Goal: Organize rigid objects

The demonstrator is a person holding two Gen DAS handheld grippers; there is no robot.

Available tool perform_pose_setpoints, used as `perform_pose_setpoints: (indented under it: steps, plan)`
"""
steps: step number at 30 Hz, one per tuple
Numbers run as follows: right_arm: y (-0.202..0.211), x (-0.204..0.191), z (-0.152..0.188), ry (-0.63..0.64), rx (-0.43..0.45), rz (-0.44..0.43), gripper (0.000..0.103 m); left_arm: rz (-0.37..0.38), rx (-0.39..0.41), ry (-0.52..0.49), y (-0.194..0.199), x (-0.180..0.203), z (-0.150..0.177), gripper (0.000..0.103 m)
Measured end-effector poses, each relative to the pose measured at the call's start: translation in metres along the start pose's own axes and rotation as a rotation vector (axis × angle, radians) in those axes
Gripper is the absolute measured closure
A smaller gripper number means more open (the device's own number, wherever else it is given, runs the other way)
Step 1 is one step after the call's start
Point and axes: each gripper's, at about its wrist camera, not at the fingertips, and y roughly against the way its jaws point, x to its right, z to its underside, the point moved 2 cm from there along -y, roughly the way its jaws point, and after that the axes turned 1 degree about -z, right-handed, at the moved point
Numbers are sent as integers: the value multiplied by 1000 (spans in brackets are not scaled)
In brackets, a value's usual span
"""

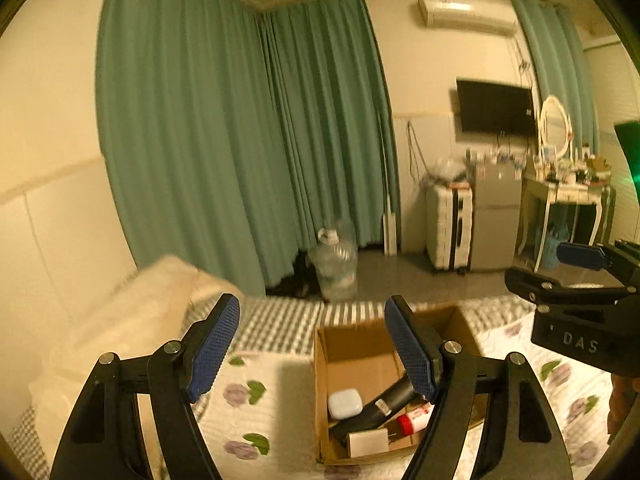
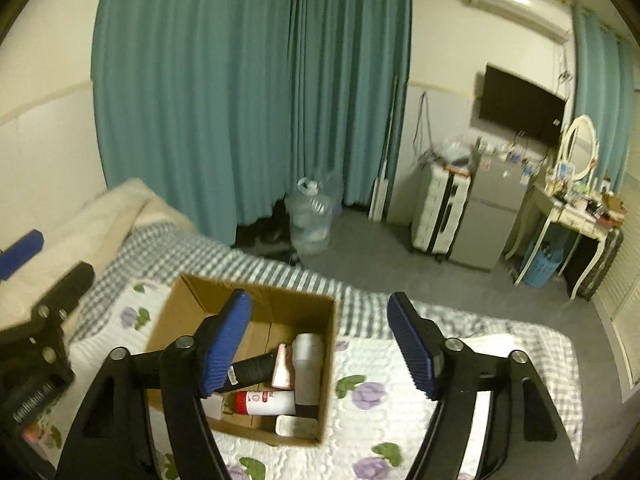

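Note:
An open cardboard box sits on the flowered bedspread. It holds a white case, a black cylinder, a white bottle with a red cap, a grey-white tube, a pink bottle and a small white box. My left gripper is open and empty above the box's left side. My right gripper is open and empty above the box's right edge. The right gripper also shows at the right of the left wrist view.
The bed has a cream pillow at its head. On the floor beyond stand a large water jug, a white suitcase, a small grey fridge and a dressing table. Green curtains hang behind.

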Motion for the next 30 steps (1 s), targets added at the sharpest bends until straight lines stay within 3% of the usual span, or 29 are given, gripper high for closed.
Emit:
perform_pose_setpoints:
  steps: [2,7,10,17,23,30]
  plan:
    - [23,4,-4,-3,31,-2,27,1,31,3,23,-3,-9,25]
    - [93,13,-4,-12,149,0,6,0,99,-2,71,-2,-17,25]
    - [119,13,2,-6,199,7,0,7,122,14,94,-3,-12,25]
    - [145,11,43,4,284,1,0,17,133,66,118,-6,14,25]
    - [120,11,91,-32,296,-7,0,-28,109,81,103,3,56,25]
    - [69,7,128,-45,209,-38,0,-34,16,82,65,18,109,25]
